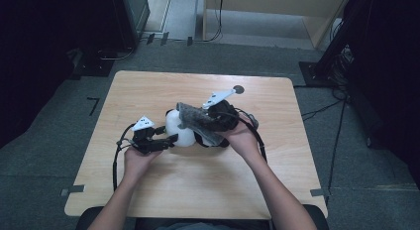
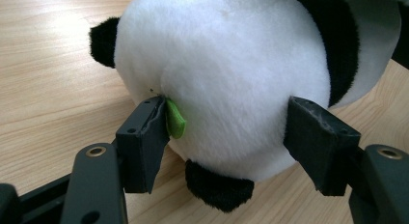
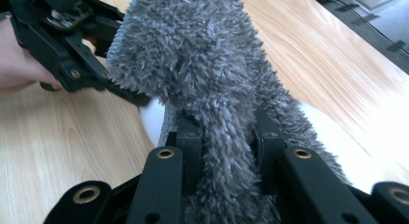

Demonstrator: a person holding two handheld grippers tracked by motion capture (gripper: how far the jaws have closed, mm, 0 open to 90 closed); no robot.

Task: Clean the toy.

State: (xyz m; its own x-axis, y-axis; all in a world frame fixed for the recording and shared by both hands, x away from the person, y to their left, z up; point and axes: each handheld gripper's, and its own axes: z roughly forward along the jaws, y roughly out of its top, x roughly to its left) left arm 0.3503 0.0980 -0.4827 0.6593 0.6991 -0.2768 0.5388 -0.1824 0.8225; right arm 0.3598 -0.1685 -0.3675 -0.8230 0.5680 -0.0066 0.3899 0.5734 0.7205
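Jaws, left: the left gripper [image 2: 226, 132] has its jaws spread around the white body of the plush panda [image 2: 226, 79]; the left pad presses the fur by a small green tag [image 2: 174, 119], the right pad touches the other flank.
Jaws, right: the right gripper [image 3: 226, 137] has its jaws nearly together, pinching a fold of the grey fluffy cloth [image 3: 207, 64].
Left hand [image 1: 138, 158]: low over the desk [image 1: 148, 91], gripper pointing right at the panda.
Right hand [image 1: 242, 136]: raised beside the panda, gripper angled left, cloth draped over the toy.
Panda: lying mid-desk between both grippers.
Cloth: on top of the panda.
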